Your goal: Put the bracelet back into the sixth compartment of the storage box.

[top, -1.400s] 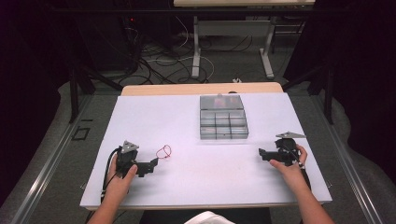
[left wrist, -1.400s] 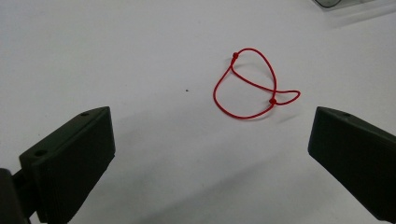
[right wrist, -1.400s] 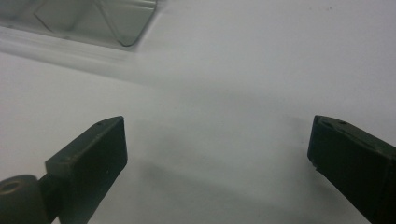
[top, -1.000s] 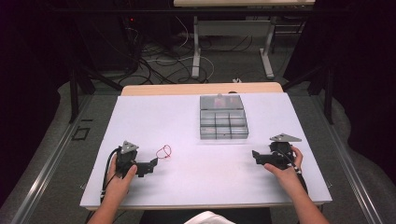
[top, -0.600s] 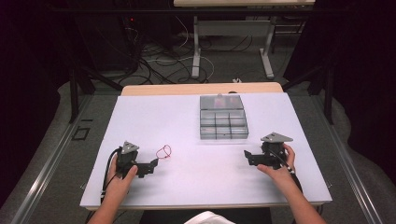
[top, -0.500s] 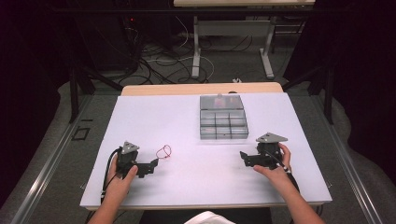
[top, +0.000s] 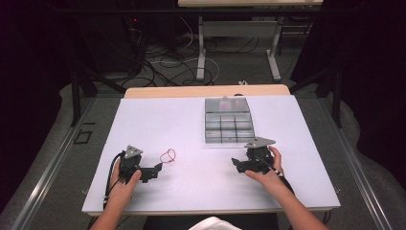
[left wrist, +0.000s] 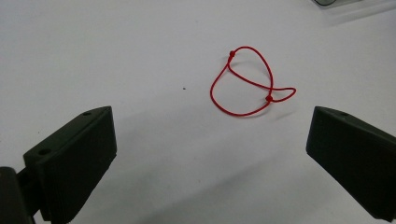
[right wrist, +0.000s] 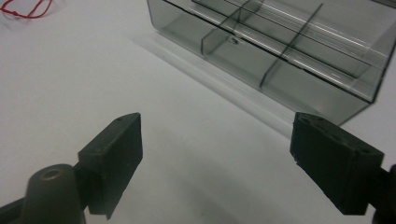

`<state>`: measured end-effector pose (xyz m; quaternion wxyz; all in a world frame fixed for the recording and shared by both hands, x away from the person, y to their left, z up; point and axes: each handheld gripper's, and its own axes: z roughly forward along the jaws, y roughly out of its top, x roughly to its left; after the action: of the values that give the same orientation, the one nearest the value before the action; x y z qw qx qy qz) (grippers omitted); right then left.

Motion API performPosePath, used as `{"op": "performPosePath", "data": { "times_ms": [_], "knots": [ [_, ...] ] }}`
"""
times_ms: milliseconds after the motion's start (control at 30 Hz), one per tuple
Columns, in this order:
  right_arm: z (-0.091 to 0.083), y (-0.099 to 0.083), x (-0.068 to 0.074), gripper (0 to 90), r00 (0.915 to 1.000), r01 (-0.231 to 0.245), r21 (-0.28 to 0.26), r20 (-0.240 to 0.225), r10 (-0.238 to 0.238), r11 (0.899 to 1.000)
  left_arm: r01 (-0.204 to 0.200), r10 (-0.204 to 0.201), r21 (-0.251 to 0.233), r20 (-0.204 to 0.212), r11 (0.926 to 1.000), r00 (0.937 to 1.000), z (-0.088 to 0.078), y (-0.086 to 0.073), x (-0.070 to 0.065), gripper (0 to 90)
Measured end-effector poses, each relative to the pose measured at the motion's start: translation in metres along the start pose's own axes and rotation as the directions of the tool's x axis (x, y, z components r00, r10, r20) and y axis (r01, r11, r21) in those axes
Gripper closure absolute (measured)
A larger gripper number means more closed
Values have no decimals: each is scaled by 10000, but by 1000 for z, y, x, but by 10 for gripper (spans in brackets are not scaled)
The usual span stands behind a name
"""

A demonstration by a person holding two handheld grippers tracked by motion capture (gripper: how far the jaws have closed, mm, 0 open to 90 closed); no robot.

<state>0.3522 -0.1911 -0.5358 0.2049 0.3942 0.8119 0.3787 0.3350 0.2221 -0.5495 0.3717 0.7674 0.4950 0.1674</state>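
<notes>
One red cord loop (left wrist: 246, 84) — two grippers, one compartment box (top: 229, 120).

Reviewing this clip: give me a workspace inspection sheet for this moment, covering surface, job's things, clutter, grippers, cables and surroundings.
Surface: white table top, flat and bare around the work.
Job's things: red string loop lies loose on the table, ahead of the left gripper, untouched.
Clutter: clear compartment box at the far middle; something small in one compartment, too small to name.
Grippers: left gripper open, nothing between its jaws. Right gripper open, jaws have just been closing, nothing between them; it points toward the box.
Cables: a black cable trails from the left gripper; more cables on the floor beyond the table.
Surroundings: dark room, desk legs behind.
</notes>
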Motion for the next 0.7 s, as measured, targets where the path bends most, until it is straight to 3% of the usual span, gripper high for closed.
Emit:
{"op": "performPosePath", "data": {
  "times_ms": [200, 333, 533, 700],
  "knots": [
    [7, 7, 10, 262, 9988, 435, -135, -233, -438, 9990, -16, 16, -10, -22, 10000, 10000, 0, 0, 0, 20],
    [12, 14, 19, 309, 9956, 689, -209, -623, -701, 9974, -47, 47, -4, -63, 10000, 10000, 0, 0, 1, 20],
    [18, 22, 28, 349, 9922, 617, -171, -1073, -632, 9979, 52, -52, -85, -68, 10000, 10000, 0, 0, 1, 21],
    [26, 27, 38, 374, 9877, 841, -457, -1284, -893, 9954, 18, -18, 12, -70, 10000, 10000, 0, -1, 2, 21]
  ]
}}
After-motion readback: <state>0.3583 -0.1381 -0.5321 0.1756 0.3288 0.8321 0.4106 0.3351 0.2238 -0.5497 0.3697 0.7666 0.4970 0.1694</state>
